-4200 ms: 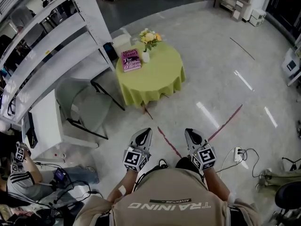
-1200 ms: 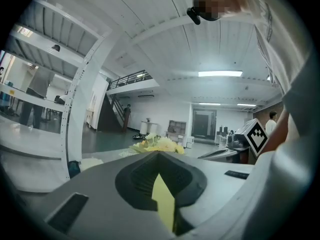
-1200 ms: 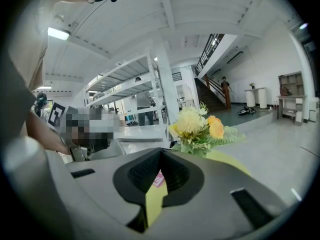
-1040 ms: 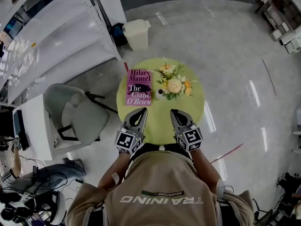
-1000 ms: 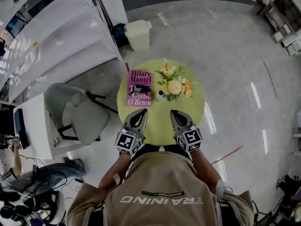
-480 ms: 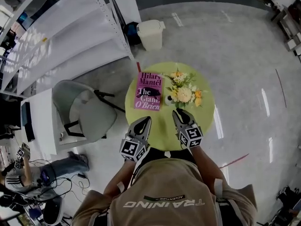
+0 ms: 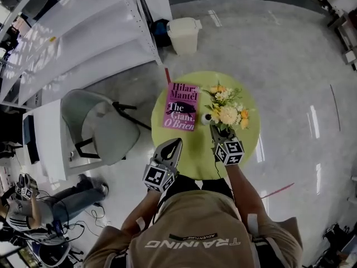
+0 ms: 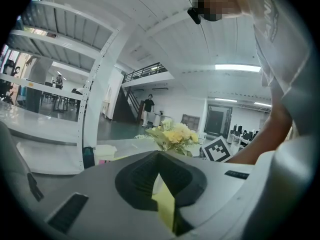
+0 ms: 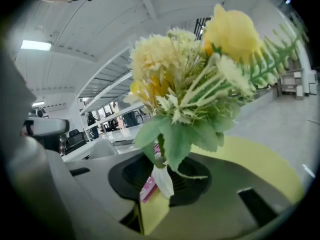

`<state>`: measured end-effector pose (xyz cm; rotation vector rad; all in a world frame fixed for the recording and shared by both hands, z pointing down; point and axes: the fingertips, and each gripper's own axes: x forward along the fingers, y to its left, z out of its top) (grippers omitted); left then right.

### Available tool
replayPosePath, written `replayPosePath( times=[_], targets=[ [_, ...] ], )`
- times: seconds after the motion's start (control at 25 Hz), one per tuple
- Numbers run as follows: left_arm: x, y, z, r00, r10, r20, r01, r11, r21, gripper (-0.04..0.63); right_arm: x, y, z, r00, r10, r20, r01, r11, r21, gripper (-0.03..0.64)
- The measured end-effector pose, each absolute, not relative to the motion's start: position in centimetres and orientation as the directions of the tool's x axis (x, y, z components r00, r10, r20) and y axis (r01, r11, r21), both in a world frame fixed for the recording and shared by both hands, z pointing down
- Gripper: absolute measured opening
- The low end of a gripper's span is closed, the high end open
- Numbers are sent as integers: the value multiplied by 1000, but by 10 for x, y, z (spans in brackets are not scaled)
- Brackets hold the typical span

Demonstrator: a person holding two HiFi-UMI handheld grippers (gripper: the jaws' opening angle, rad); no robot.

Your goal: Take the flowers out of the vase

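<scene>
A bunch of yellow and white flowers [image 7: 226,109] stands in a small white vase [image 7: 206,118] on a round table with a yellow-green cloth [image 7: 245,144]. My right gripper [image 7: 216,130] reaches over the cloth to just in front of the vase, jaws open, nothing pressed between them. In the right gripper view the flowers [image 9: 192,79] tower close above the open jaws and the vase [image 9: 163,180] shows in the gap. My left gripper [image 7: 174,144] hovers at the table's near left edge, jaws slightly open and empty. In its own view the flowers [image 8: 172,135] lie ahead.
A pink book [image 7: 181,106] lies left of the vase. A grey chair [image 7: 103,130] stands left of the table, white shelving [image 7: 83,32] and a bin [image 7: 184,35] behind it. A seated person [image 7: 28,205] and cables are at lower left.
The person has stepped up to the table. The right gripper moved forward and down to the vase and its jaws went from shut to open. The left gripper sank a little.
</scene>
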<state>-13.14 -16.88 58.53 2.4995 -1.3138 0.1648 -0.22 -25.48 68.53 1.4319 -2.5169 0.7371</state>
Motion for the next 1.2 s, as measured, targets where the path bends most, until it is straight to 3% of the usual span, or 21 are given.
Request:
replayPosePath(
  times=[0.44, 0.6, 1.2],
  targets=[
    [-150, -169, 599, 581, -767, 273, -814, -533, 232, 2, -11, -286, 695, -492, -801, 341, -855, 369, -365, 123],
    [-157, -171, 600, 581, -765, 278, -813, -536, 227, 2, -13, -293, 694, -460, -821, 340, -880, 368, -302, 52],
    [-127, -179, 585, 626, -747, 223, -779, -587, 223, 2, 12, -295, 588, -485, -856, 178, -867, 444, -227, 40]
  ],
)
